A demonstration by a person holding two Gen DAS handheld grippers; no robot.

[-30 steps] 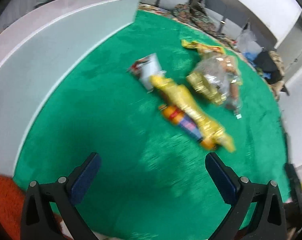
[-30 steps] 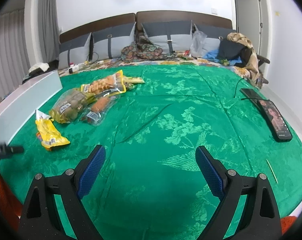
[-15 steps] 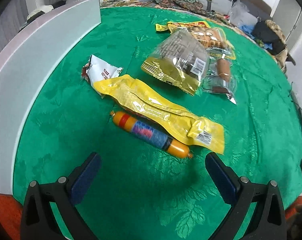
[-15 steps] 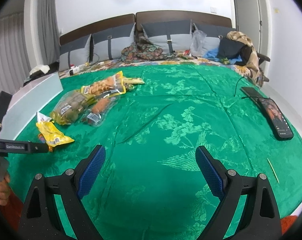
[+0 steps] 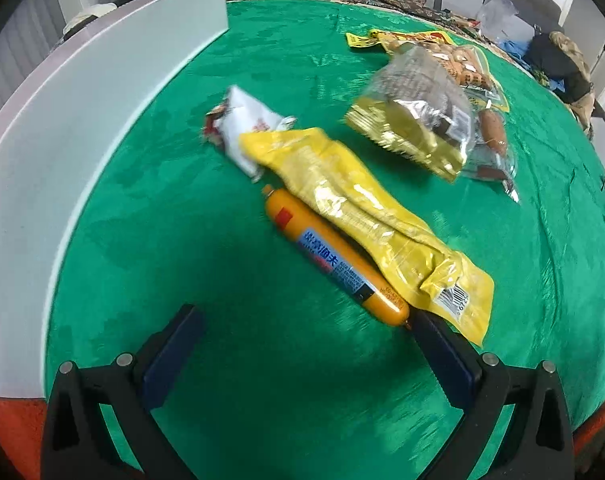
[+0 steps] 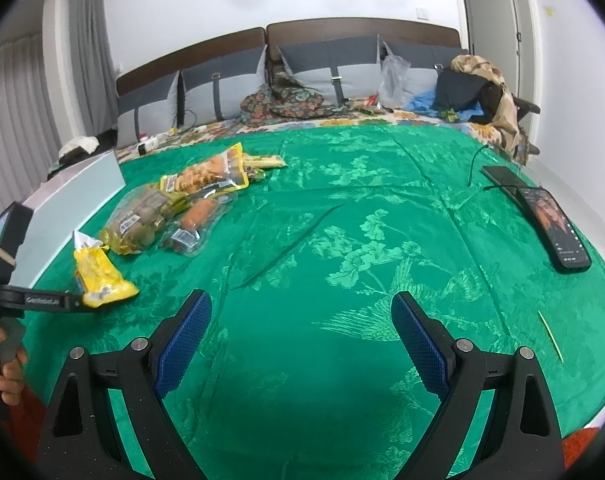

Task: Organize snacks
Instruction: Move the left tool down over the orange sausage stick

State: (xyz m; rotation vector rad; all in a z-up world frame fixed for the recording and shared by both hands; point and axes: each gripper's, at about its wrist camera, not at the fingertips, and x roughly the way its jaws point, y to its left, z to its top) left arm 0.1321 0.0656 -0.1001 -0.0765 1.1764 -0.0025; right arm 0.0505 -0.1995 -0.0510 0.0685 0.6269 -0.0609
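Snack packets lie on a green patterned cloth [image 5: 262, 360]. Nearest my open left gripper [image 5: 308, 314] is an orange sausage stick [image 5: 334, 258] with a blue label; its near end almost touches the right fingertip. A long yellow packet [image 5: 362, 204] rests beside and partly over it. Behind are a small white packet [image 5: 246, 128], a clear bag with gold edges [image 5: 418, 120] and a sausage pack [image 5: 492, 128]. In the right wrist view my right gripper [image 6: 300, 306] hangs open over bare cloth, well right of the yellow packet [image 6: 98, 276] and the snack pile [image 6: 182, 204].
A pale grey box wall [image 5: 82, 92] curves along the left of the cloth. A phone [image 6: 554, 228] with a cable and a thin stick [image 6: 550, 334] lie at the right. A hand [image 6: 6, 372] holds the left tool at the left edge. Bags and clothes line the headboard [image 6: 342, 40].
The left gripper has moved closer and lower toward the orange sausage stick, which now sits just beyond its right fingertip. The right gripper has stayed put and open.
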